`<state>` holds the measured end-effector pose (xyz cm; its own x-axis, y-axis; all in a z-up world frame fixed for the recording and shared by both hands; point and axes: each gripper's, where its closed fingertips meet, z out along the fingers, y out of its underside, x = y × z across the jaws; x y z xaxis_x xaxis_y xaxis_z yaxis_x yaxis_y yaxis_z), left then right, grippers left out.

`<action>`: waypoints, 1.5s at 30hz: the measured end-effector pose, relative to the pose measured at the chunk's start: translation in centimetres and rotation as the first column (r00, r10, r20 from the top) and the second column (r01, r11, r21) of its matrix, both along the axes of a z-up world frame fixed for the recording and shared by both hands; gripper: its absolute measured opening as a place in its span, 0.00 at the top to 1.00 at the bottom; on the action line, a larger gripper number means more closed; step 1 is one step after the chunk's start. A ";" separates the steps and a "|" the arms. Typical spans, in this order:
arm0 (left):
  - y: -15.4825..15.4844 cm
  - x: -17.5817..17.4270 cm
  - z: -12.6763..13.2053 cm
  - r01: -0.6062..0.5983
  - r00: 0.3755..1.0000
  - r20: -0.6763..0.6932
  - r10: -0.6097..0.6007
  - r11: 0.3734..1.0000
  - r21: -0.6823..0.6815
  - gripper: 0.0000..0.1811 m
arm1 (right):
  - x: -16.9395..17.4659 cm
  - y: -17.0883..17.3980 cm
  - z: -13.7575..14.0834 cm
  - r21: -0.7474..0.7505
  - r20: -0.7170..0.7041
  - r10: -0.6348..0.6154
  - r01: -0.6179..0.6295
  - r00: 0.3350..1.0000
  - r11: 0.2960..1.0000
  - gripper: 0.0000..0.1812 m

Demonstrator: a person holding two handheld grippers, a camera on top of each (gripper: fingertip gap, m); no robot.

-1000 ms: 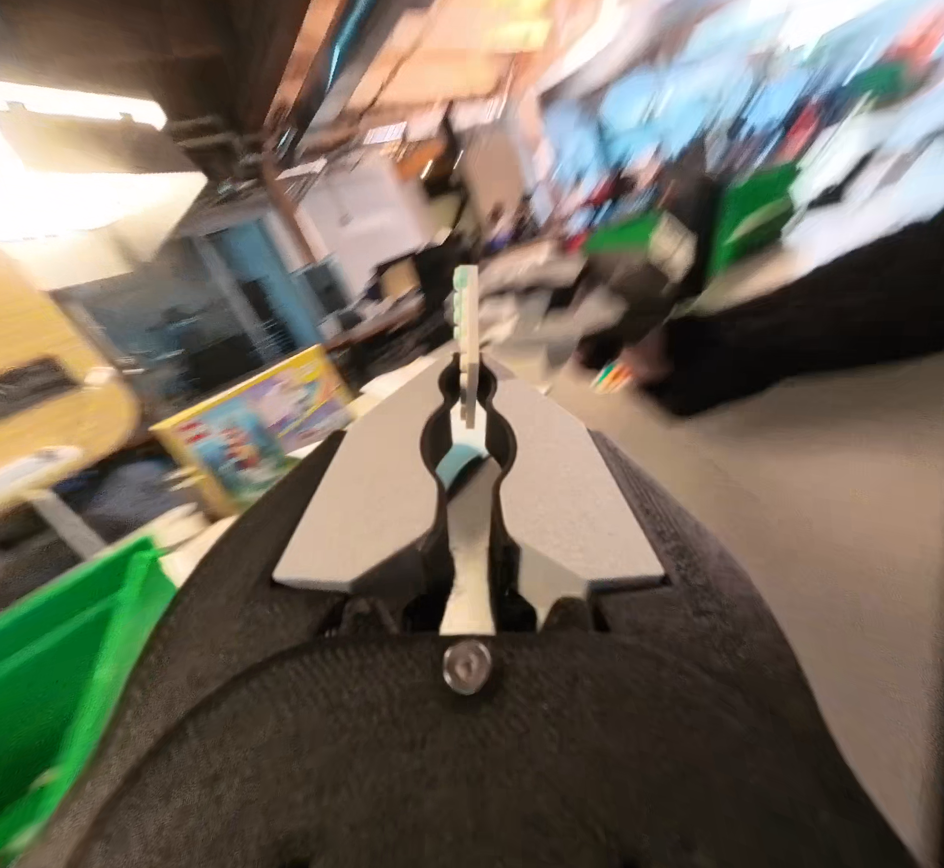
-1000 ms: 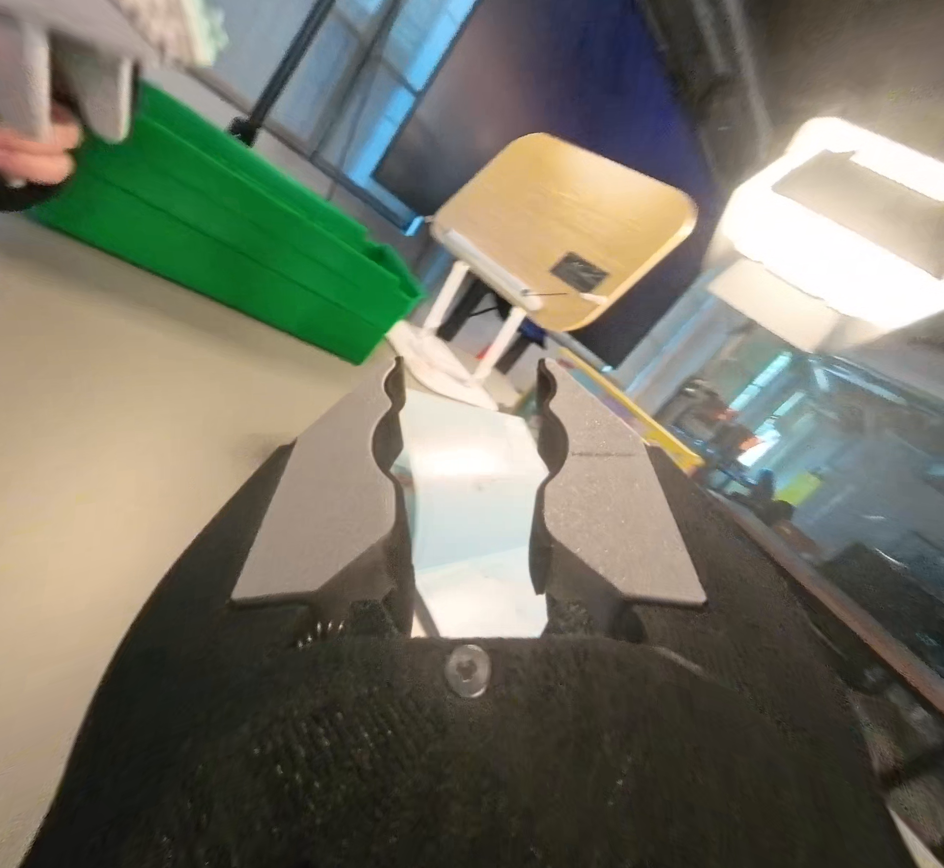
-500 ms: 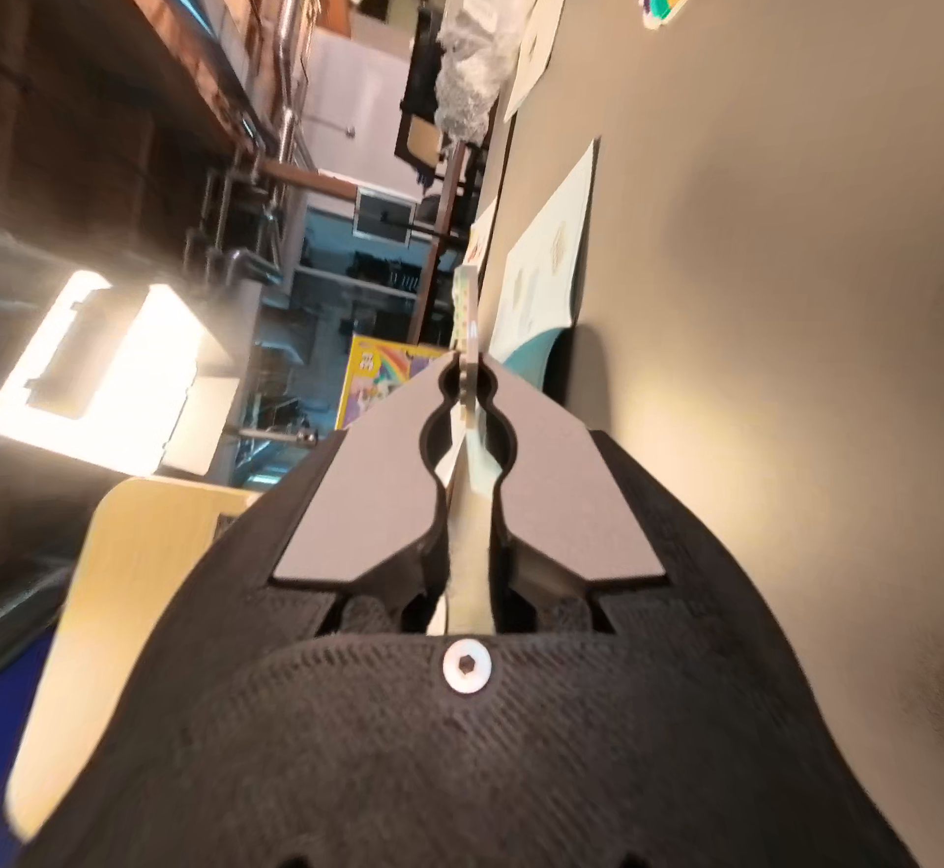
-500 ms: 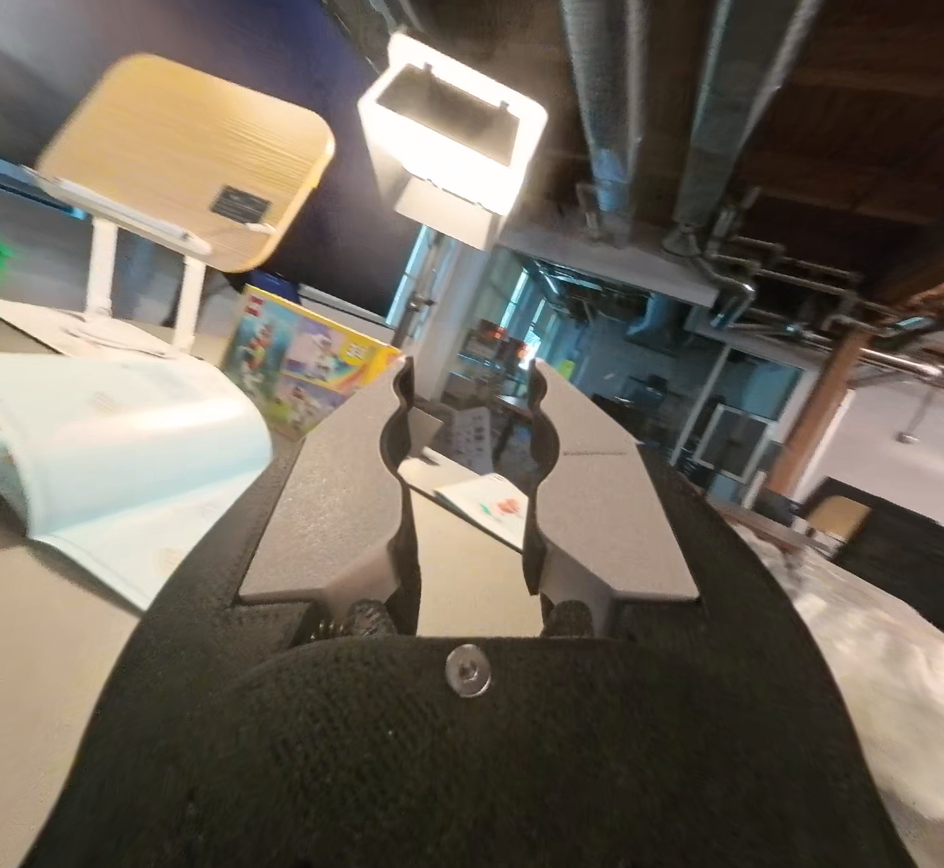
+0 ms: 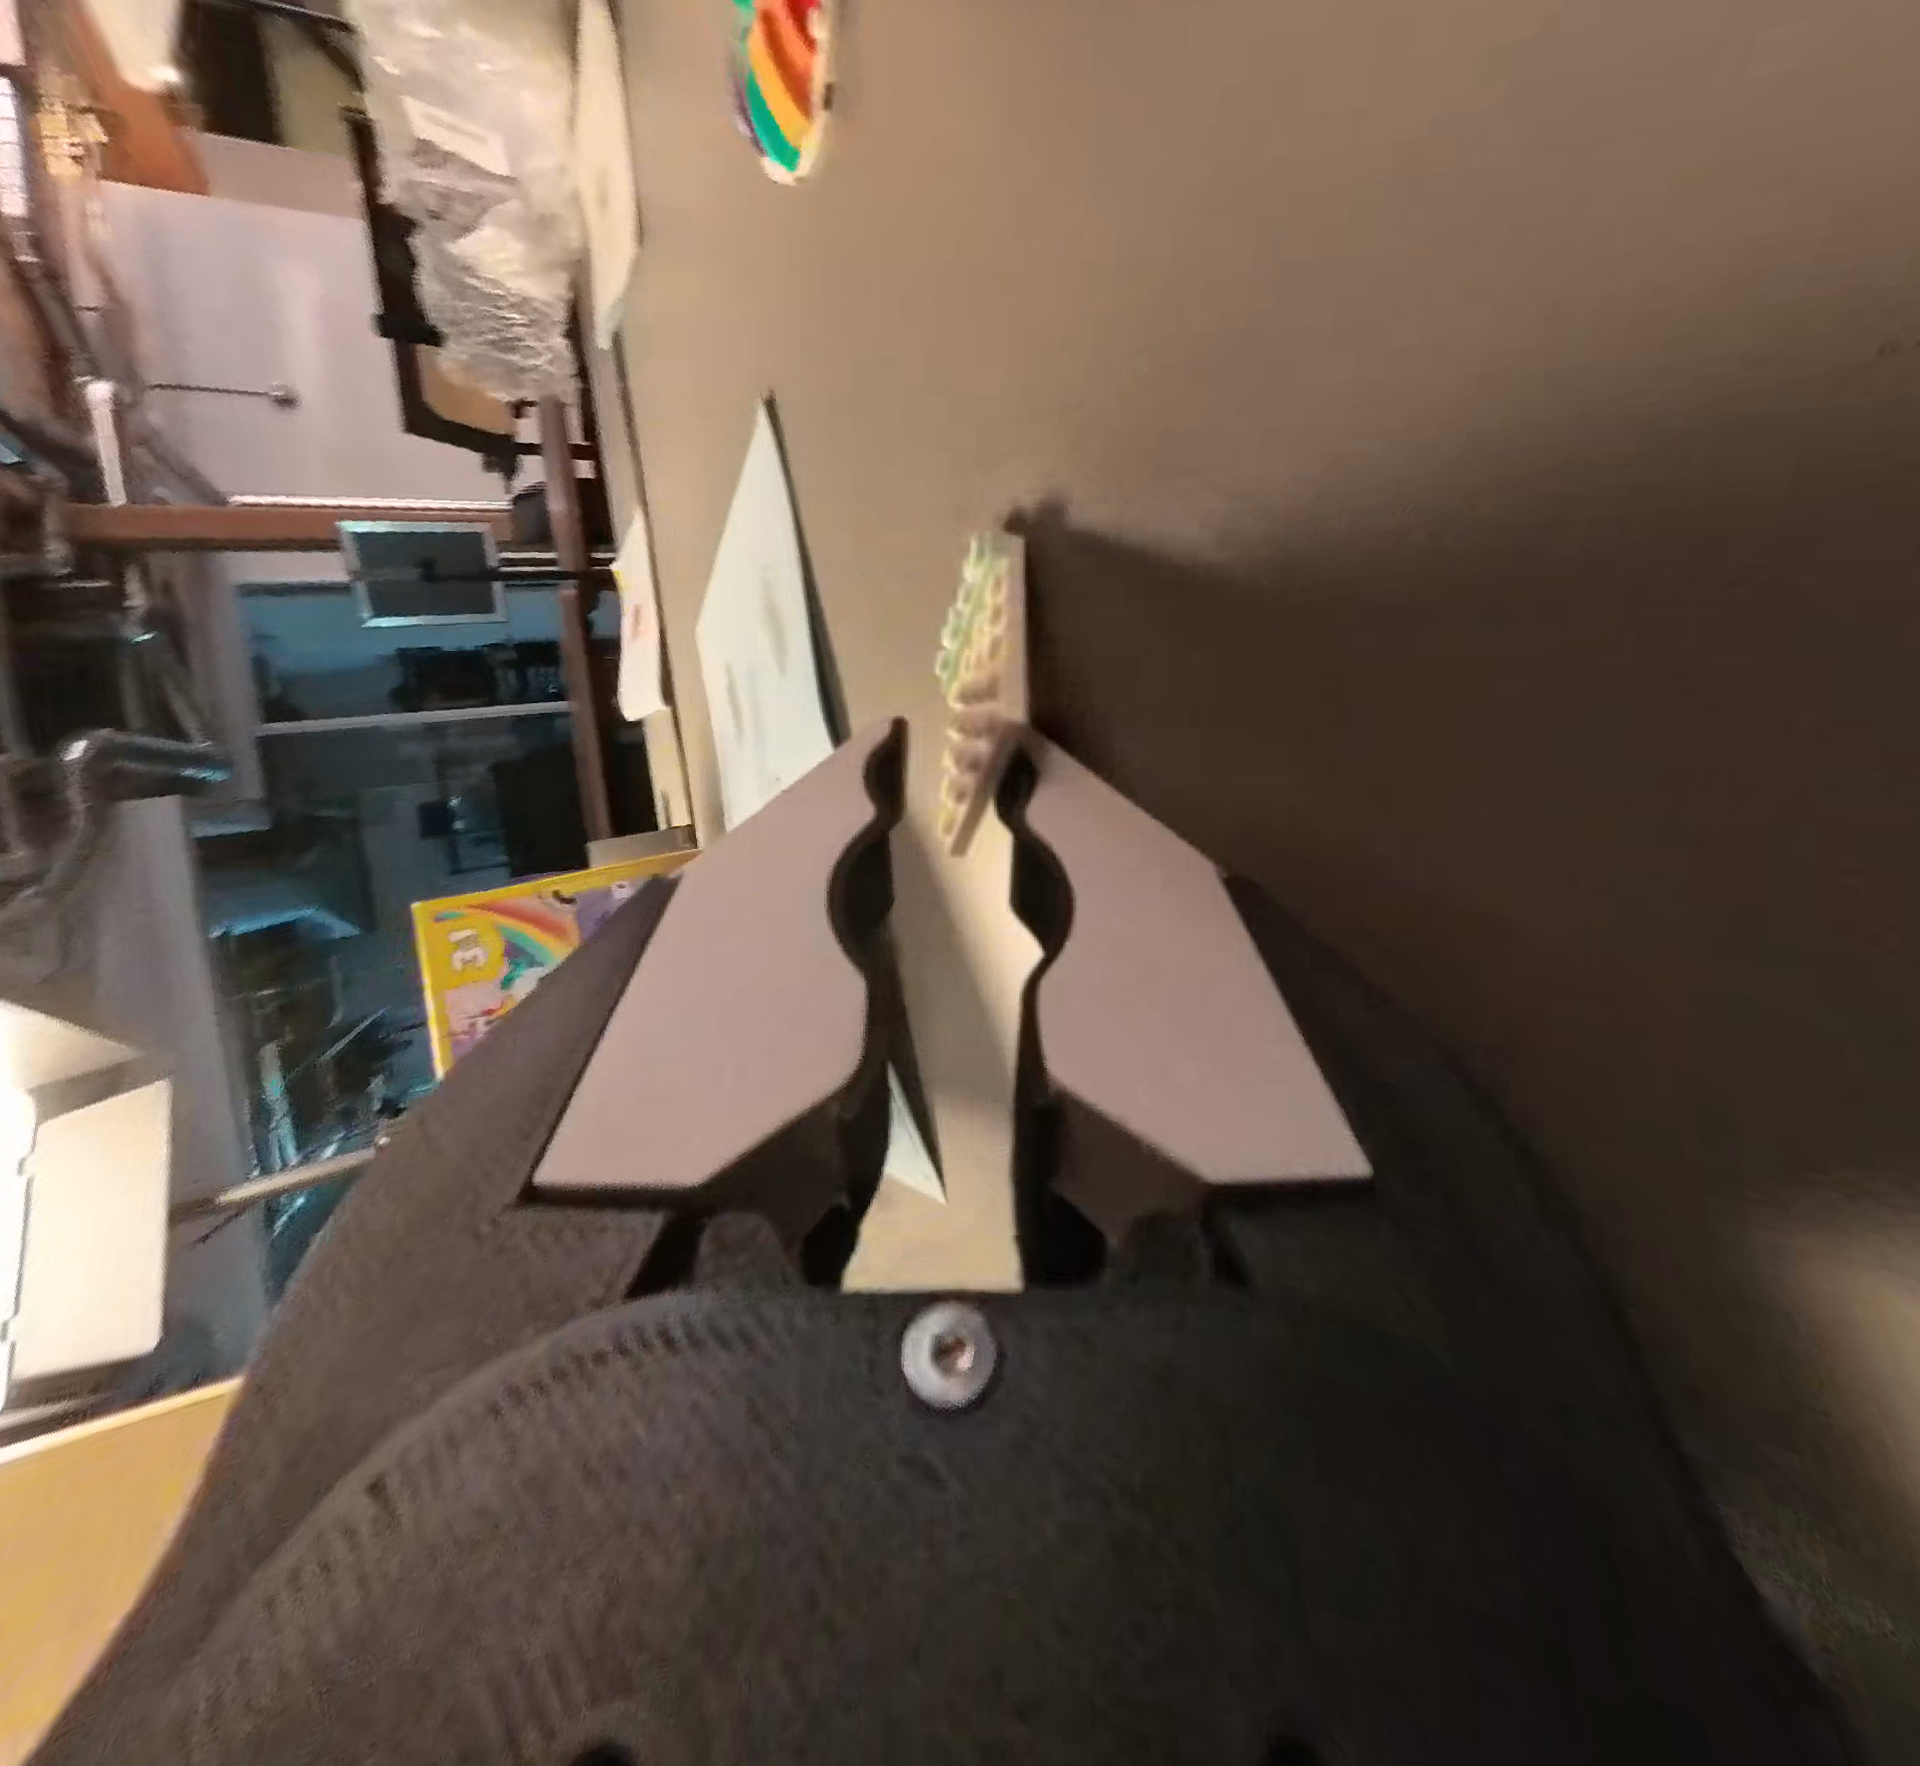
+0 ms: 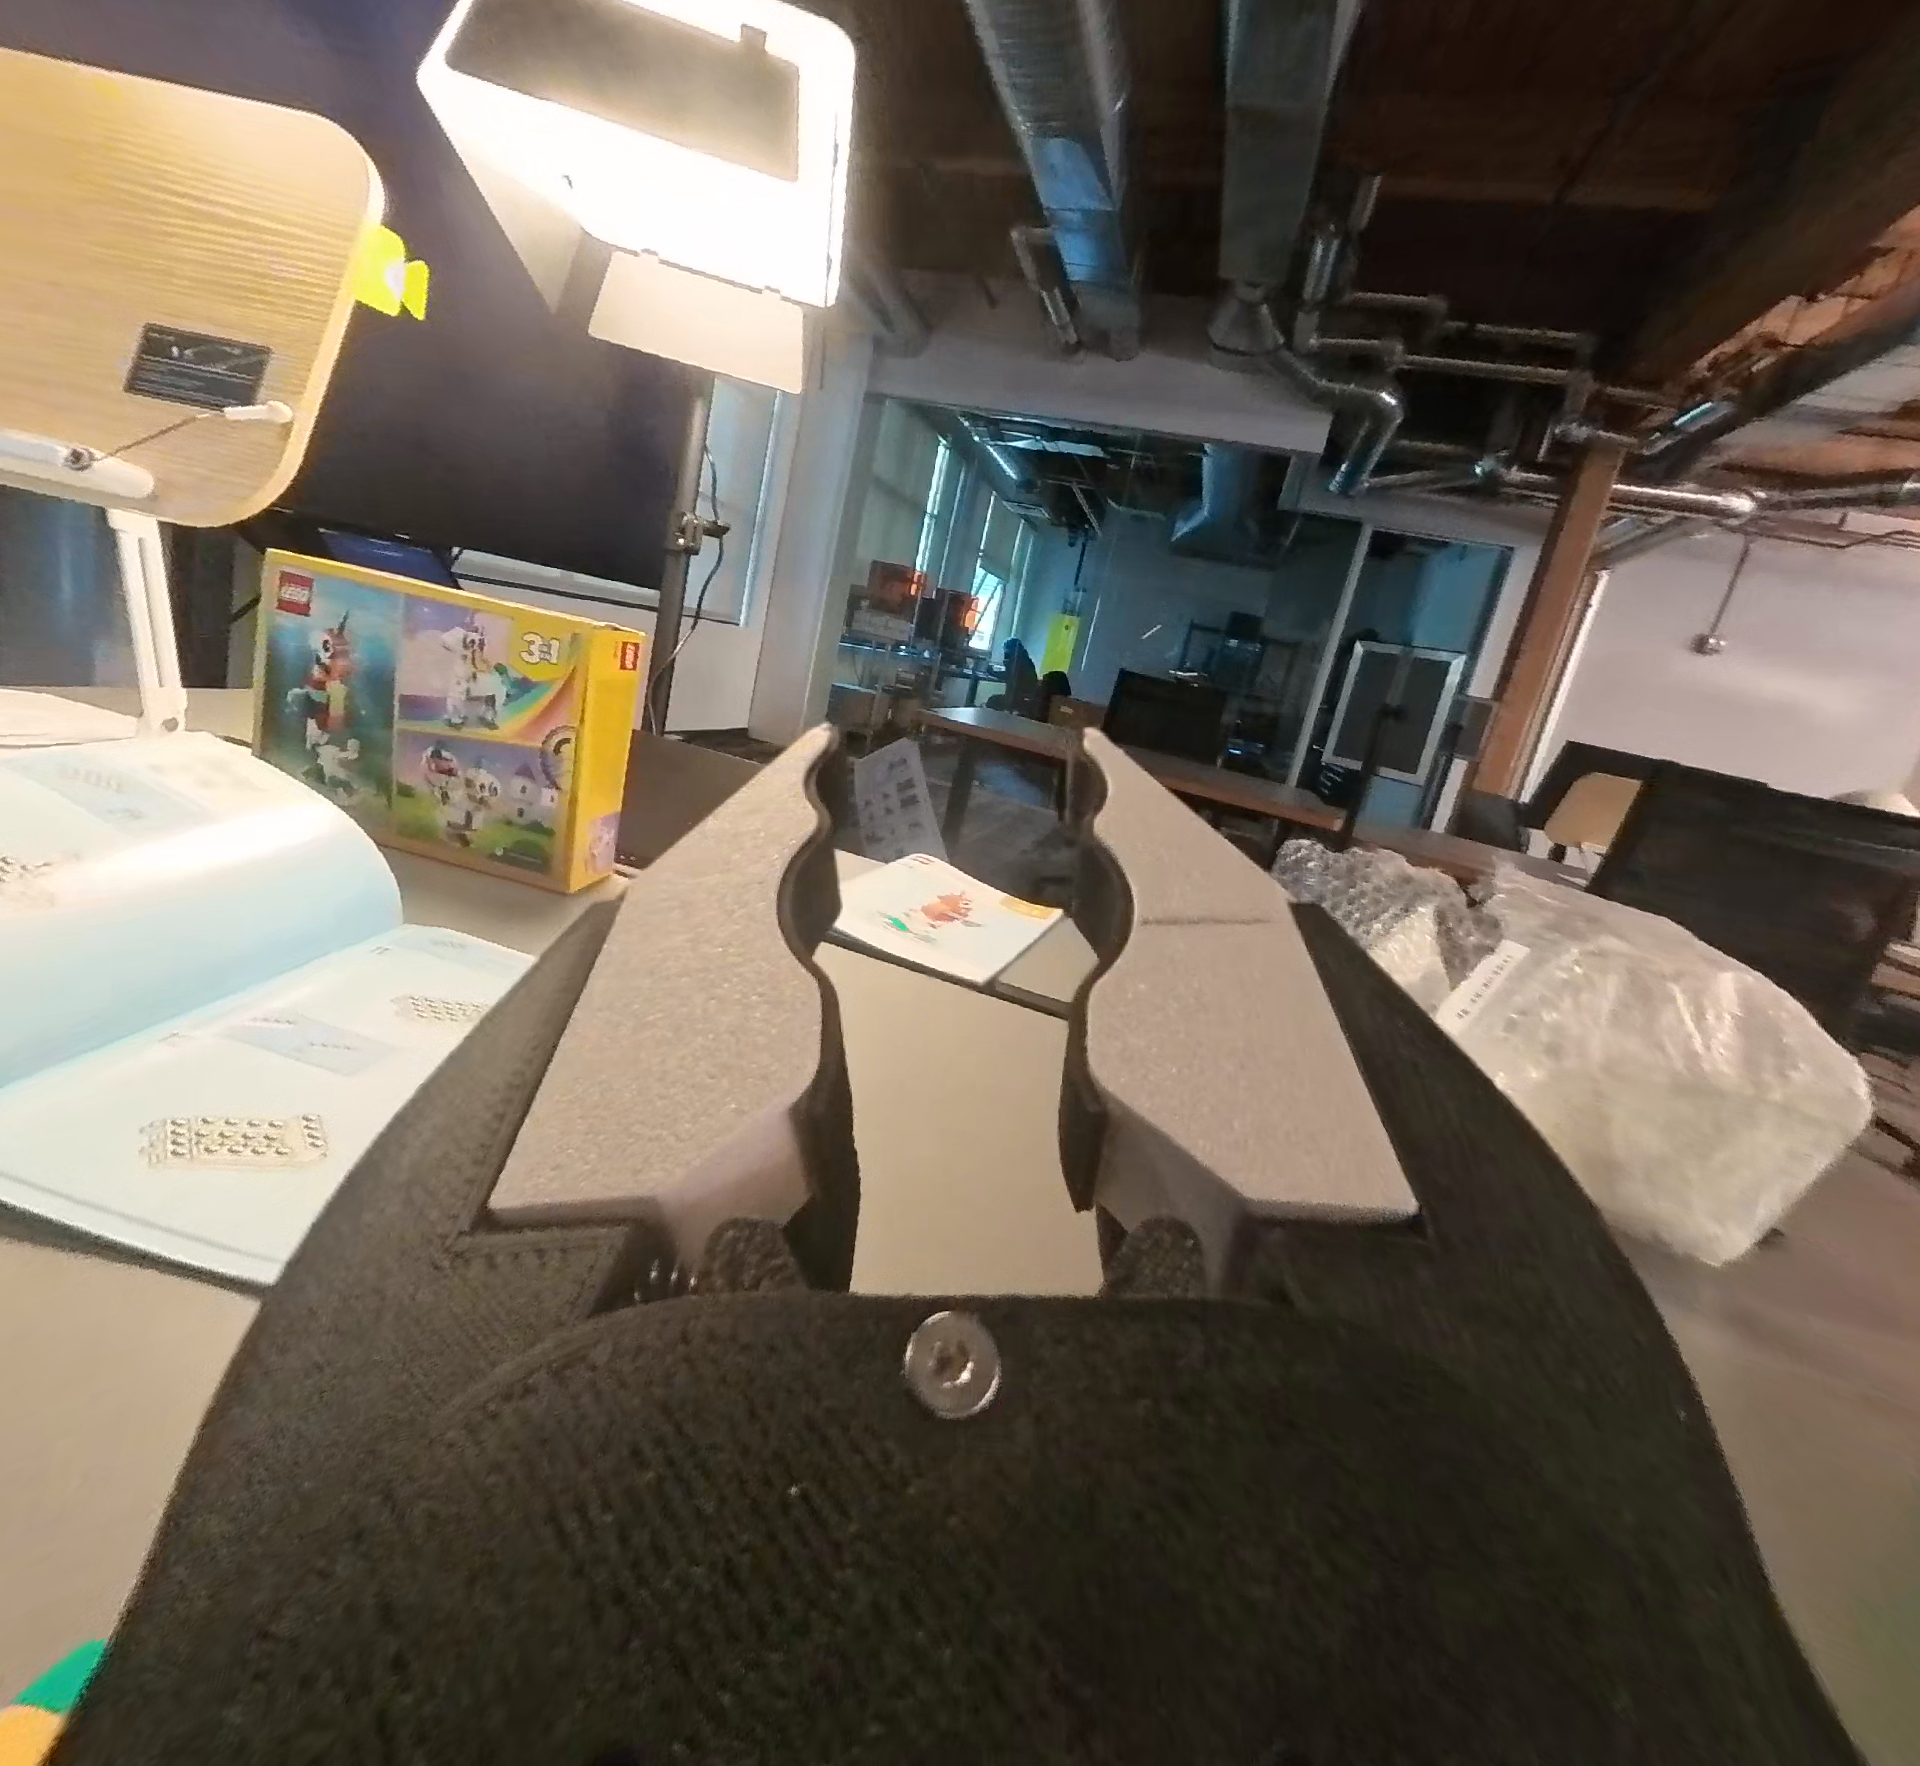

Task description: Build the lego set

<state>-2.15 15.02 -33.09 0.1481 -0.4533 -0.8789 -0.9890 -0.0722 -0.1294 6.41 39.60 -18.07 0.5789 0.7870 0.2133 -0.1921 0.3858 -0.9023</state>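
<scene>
In the left wrist view, which is rolled on its side, a thin pale lego plate (image 5: 982, 667) with light green studs lies against the grey table (image 5: 1455, 314). Its near end sits between my fingertips. My left gripper (image 5: 958, 745) is open, with the jaws wider apart than the plate is thick. A rainbow lego piece (image 5: 784, 33) lies farther off on the table. My right gripper (image 6: 956, 740) is open and empty, low over the table (image 6: 956, 1093). The open instruction booklet (image 6: 208, 1041) lies to its left and also shows in the left wrist view (image 5: 764, 656).
A yellow lego box (image 6: 436, 729) stands behind the booklet, under a wooden stand (image 6: 156, 262) and a bright lamp (image 6: 644, 137). A small leaflet (image 6: 945, 916) lies ahead of my right gripper. A bubble-wrap bag (image 6: 1621, 1041) lies to the right. My left gripper's tips are some 15 cm from the rainbow lego piece (image 5: 784, 33).
My left gripper has rolled, come down to the table and opened, letting go of the plate it held. My right gripper has swung right, from the green bins to the box and leaflet, still open.
</scene>
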 end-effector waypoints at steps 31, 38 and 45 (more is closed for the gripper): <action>-26.7 -24.5 11.1 -0.840 -0.094 0.842 0.532 0.411 -0.353 0.83 | 2.0 1.7 -1.8 -0.054 0.102 -0.105 0.111 0.989 0.992 0.78; -24.8 -29.4 1.7 -0.657 -0.346 0.548 0.762 0.220 -0.721 0.94 | 1.5 1.4 -2.1 -0.010 0.155 -0.131 0.135 0.979 0.991 0.80; -23.7 -31.2 0.2 -0.683 -0.385 0.525 0.759 0.148 -0.715 0.94 | 1.0 1.2 -2.3 -0.002 0.177 -0.117 0.120 0.977 0.993 0.81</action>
<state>-33.31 -8.70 -32.89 0.7981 0.6025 -0.0037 0.5104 -0.6794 -0.5271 7.41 40.76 -20.38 0.6223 0.7183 0.3113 0.0172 0.3851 -0.9227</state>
